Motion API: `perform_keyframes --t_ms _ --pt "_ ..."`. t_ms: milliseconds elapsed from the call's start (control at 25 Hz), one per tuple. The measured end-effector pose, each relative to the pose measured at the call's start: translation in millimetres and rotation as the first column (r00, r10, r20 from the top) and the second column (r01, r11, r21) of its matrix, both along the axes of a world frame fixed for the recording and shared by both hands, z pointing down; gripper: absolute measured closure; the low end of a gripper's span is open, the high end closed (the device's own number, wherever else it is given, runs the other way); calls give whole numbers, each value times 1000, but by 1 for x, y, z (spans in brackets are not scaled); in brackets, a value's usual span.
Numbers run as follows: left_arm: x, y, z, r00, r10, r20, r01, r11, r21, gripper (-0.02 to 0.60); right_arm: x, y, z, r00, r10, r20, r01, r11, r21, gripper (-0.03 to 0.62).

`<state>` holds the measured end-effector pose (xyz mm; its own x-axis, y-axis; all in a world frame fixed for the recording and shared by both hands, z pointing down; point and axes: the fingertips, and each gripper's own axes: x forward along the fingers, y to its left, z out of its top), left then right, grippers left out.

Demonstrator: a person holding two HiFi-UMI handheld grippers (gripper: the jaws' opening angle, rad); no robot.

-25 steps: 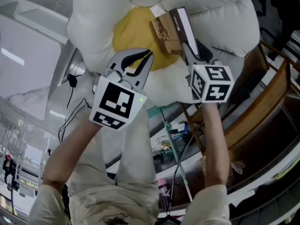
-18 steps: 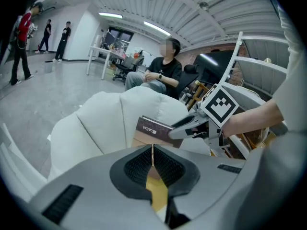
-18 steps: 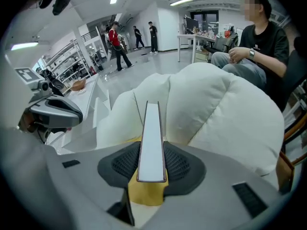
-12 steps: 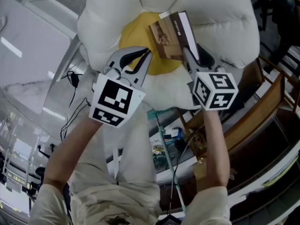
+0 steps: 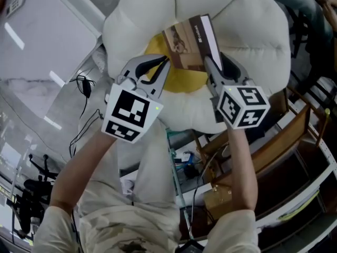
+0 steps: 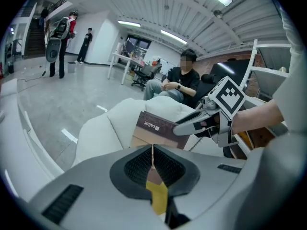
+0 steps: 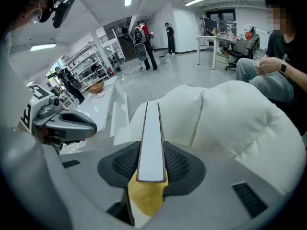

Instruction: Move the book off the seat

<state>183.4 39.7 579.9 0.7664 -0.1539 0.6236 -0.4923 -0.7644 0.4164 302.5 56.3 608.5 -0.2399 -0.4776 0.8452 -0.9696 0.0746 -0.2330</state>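
A brown book (image 5: 188,40) with a white page edge hangs above the white, petal-shaped seat (image 5: 253,30) and its yellow centre (image 5: 179,80). My right gripper (image 5: 212,62) is shut on the book's lower edge. In the right gripper view the book (image 7: 151,143) stands edge-on between the pads, at the right gripper (image 7: 151,163). My left gripper (image 5: 165,65) is just left of the book, shut and holding nothing. From the left gripper (image 6: 152,158), whose pads meet, the book (image 6: 156,128) shows ahead with the right gripper (image 6: 204,121) on it.
A person in black (image 6: 182,80) sits behind the seat. Wooden shelving (image 5: 295,141) stands to the right. Loose clutter (image 5: 184,162) and a black cable (image 5: 84,88) lie on the floor below my arms. Other people (image 6: 60,28) stand far off in the hall.
Both grippers have moved together across the seat. The book has travelled with the right gripper and now sits higher over the yellow centre. The left gripper stays shut beside it.
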Motion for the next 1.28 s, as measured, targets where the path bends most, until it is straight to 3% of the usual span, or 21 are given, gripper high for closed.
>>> perform_keyframes --t_ms 840,1080,1280 --pt "-59 -25 -45 985 -171 15 169 983 78 568 -74 -53 -45 988 -120 101 116 992 47 445" --pt "-95 -37 -46 975 -222 21 221 973 63 568 -108 -75 -47 981 -65 181 63 998 14 445" --pt "-104 -36 -56 975 -220 25 219 974 54 568 -124 -82 -64 978 -48 203 44 999 25 445"
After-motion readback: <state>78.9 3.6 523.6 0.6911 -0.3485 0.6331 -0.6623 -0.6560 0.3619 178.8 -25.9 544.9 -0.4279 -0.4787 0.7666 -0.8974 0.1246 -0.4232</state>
